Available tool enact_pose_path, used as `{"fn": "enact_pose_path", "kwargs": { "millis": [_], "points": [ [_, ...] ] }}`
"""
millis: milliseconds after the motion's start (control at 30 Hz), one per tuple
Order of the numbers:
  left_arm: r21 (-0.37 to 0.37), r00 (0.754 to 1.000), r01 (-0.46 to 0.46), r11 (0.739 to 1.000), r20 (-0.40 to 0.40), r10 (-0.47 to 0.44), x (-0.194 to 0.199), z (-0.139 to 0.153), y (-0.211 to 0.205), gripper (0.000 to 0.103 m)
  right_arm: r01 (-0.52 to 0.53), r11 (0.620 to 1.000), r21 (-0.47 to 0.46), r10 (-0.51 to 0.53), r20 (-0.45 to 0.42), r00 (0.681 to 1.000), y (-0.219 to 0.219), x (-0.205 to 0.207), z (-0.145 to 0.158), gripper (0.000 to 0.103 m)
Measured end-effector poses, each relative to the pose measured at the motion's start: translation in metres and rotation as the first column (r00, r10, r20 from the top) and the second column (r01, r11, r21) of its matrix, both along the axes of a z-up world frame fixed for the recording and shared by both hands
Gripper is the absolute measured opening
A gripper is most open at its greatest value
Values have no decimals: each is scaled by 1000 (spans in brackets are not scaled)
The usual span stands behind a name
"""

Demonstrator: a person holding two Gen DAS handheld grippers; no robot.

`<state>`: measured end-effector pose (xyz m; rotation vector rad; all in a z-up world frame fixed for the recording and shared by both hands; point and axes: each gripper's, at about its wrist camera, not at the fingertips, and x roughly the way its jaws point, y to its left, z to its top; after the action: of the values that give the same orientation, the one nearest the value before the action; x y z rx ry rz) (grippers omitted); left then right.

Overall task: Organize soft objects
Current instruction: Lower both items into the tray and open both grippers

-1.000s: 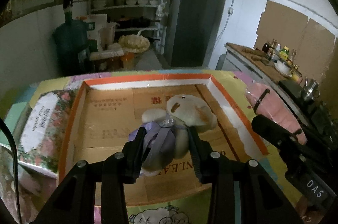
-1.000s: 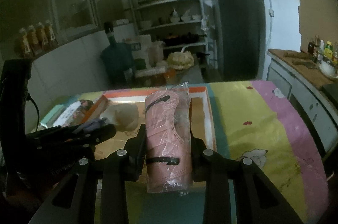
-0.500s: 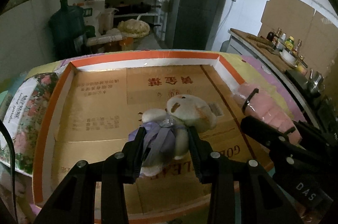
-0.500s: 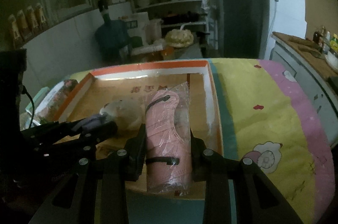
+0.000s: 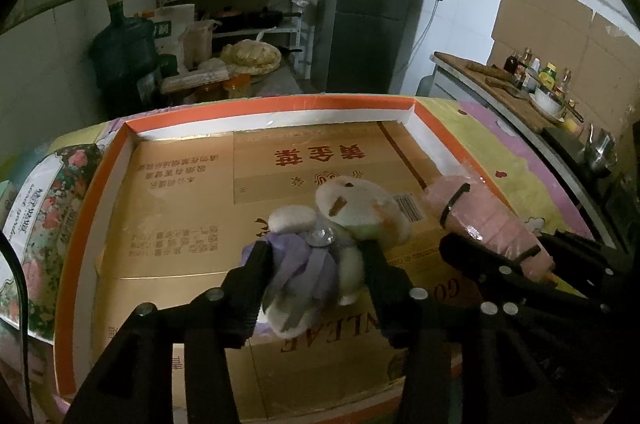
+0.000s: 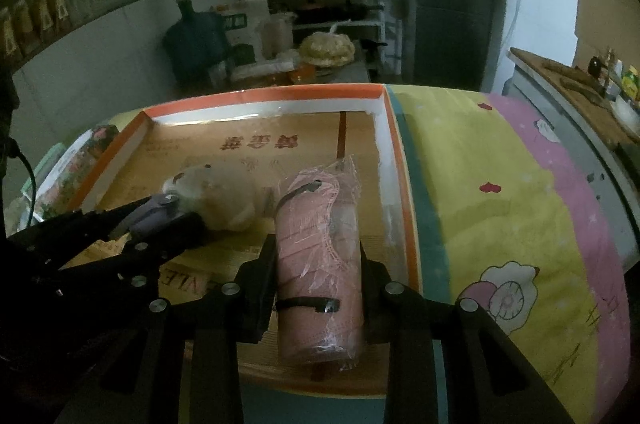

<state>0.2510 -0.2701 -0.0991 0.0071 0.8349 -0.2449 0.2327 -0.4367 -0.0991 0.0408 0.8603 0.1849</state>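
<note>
An orange-rimmed box [image 6: 394,159] sits on the cartoon-print cloth [image 6: 480,183].

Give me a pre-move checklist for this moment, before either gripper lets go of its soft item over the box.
1. Plush bear over the orange-rimmed box: ok.
2. Left gripper releasing: ok, its jaws are opening with the bear between them.
3. Bear resting on the box floor: cannot tell.
4. Right gripper gripping the pink wrapped roll: ok, pads press both sides.
5. Roll fully inside the box: not ok, its near end overhangs the front rim.
6. Space between the two items: ok, they lie apart.
</note>
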Motion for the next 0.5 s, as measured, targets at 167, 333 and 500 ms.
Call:
{"fn": "enact_pose_path", "kwargs": {
  "millis": [167,333,500],
  "points": [
    [-5,1000,7,1000,9,-7,-2,3,2,53,1,1000,-13,-1,7,1000,2,-1,-1,37],
    [1,1000,7,1000,17,-7,-4,7,4,59,6,1000,-20,-6,11,1000,3,-1,0,37],
    [-11,999,0,1000,42,1,-6,12,9,68,10,1000,-22,-9,23,1000,2,-4,2,41]
  ]
}}
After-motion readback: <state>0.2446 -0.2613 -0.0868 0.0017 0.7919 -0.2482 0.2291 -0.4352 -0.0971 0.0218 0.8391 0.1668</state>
